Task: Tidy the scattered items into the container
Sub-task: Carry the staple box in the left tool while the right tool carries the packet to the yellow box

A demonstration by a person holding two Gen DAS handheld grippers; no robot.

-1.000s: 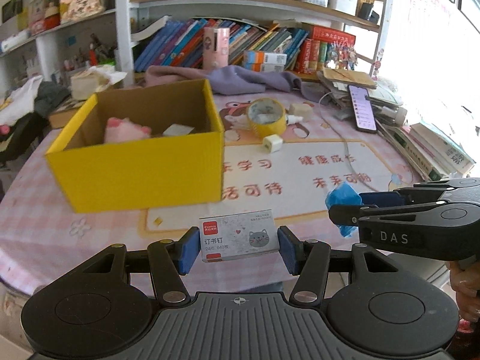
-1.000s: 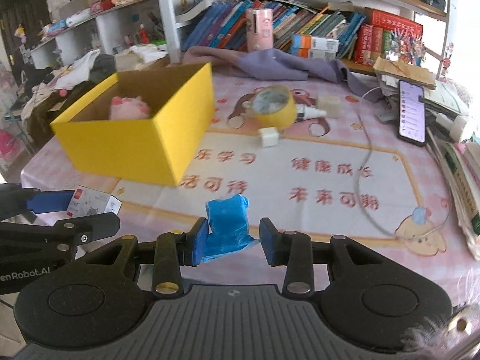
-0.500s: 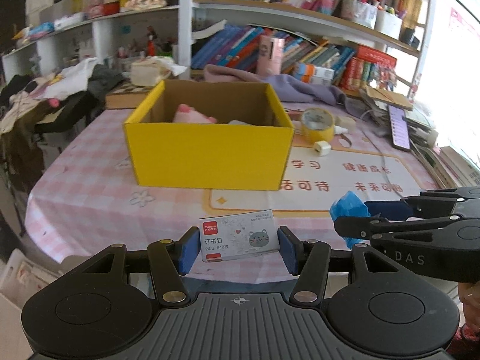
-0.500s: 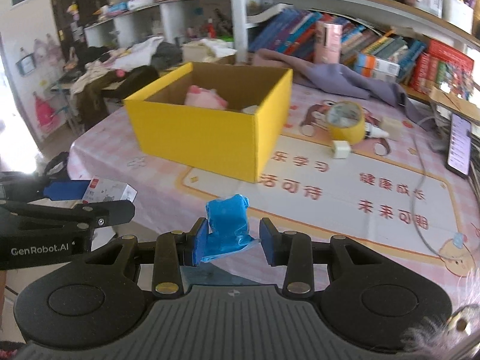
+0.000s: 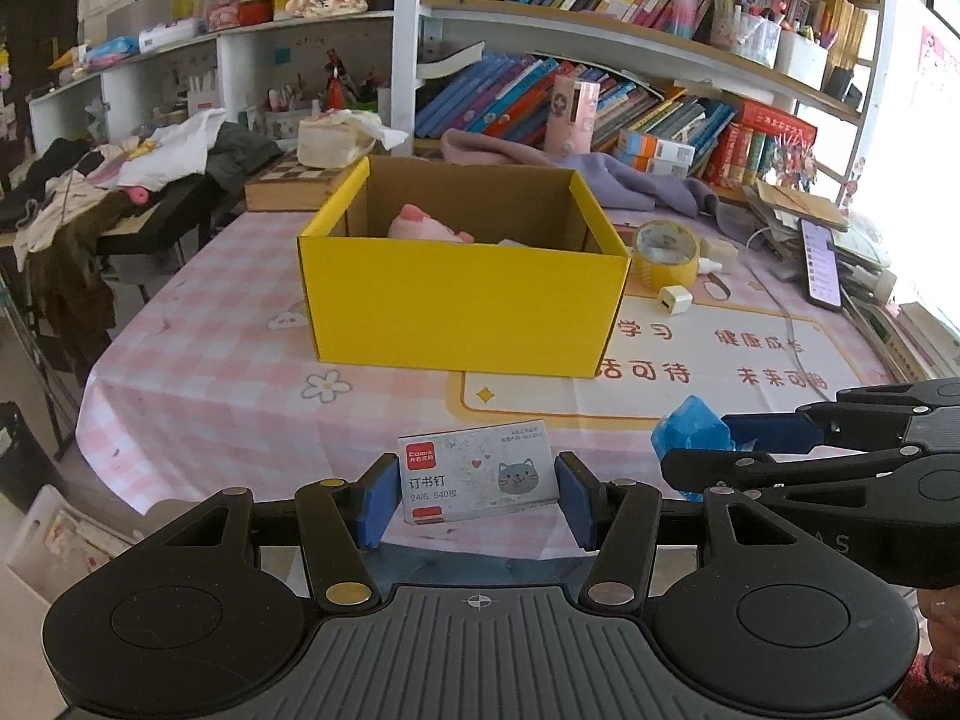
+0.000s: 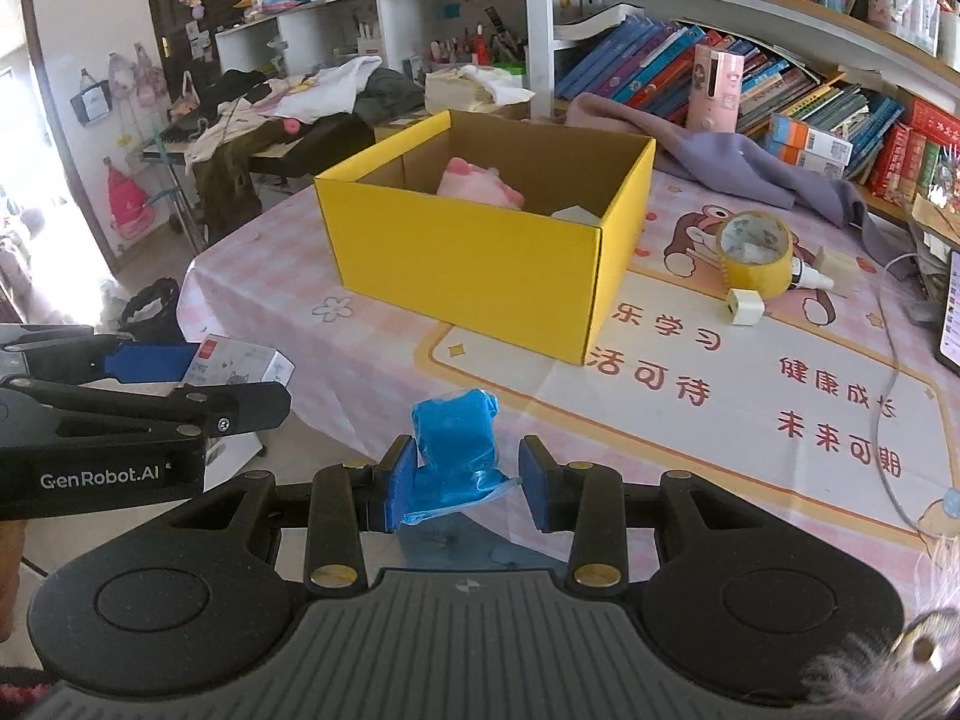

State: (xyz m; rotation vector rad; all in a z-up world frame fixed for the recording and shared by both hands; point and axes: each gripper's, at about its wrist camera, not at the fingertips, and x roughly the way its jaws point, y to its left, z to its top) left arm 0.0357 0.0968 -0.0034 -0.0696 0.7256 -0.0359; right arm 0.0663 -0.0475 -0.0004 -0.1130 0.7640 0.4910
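Sitting between left claw (image 5: 477, 495) pads: staple box (image 5: 477, 473).

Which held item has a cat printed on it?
The staple box in the left gripper: white, cat on its face. The right gripper holds a plain blue wad.

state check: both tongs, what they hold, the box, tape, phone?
left tongs: shut on staple box, lifted
right tongs: shut on blue packet, lifted
yellow box: open, pink toy inside
tape roll: on table, outside box
phone: screen lit
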